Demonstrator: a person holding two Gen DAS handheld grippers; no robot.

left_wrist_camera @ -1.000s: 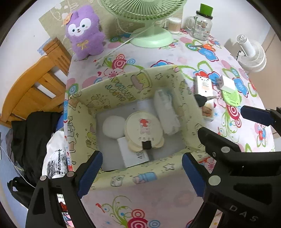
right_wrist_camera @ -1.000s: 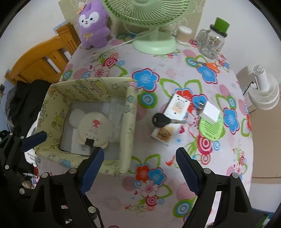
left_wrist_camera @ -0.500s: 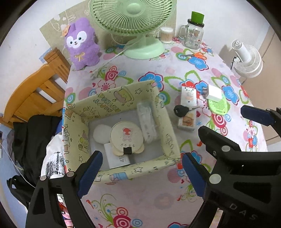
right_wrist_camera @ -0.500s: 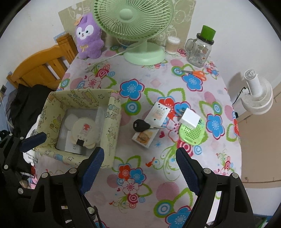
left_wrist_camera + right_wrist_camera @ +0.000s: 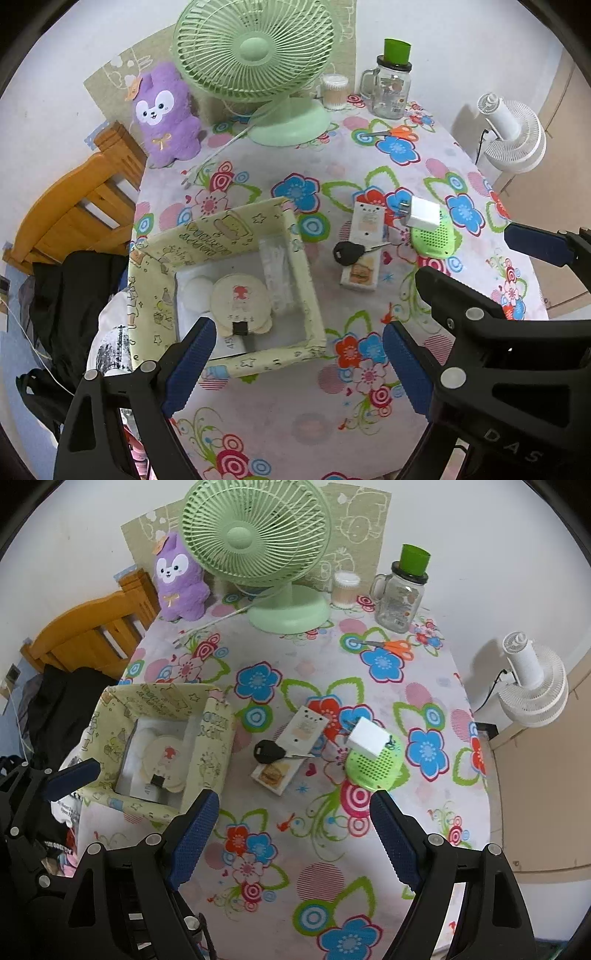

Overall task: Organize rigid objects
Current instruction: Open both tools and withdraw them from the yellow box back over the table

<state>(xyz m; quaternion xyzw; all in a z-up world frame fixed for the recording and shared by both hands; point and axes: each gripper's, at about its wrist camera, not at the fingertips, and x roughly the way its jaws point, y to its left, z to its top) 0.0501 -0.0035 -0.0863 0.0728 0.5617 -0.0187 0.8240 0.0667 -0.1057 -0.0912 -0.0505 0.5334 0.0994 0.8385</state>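
Fabric storage box (image 5: 225, 284), pale yellow and printed, sits at the left of the flowered surface (image 5: 295, 417) in the left wrist view, holding a round beige mirror (image 5: 239, 300) and a clear packet (image 5: 277, 273); the left tool (image 5: 295, 365) hangs above its near corner, spread and empty. In the right wrist view, the right tool (image 5: 293, 834) is likewise spread with nothing between its pads, above bare cloth; ahead lie a black key (image 5: 271, 752) across a white card box (image 5: 291, 749), and a white charger (image 5: 367, 738) resting on a green speaker (image 5: 375, 766).
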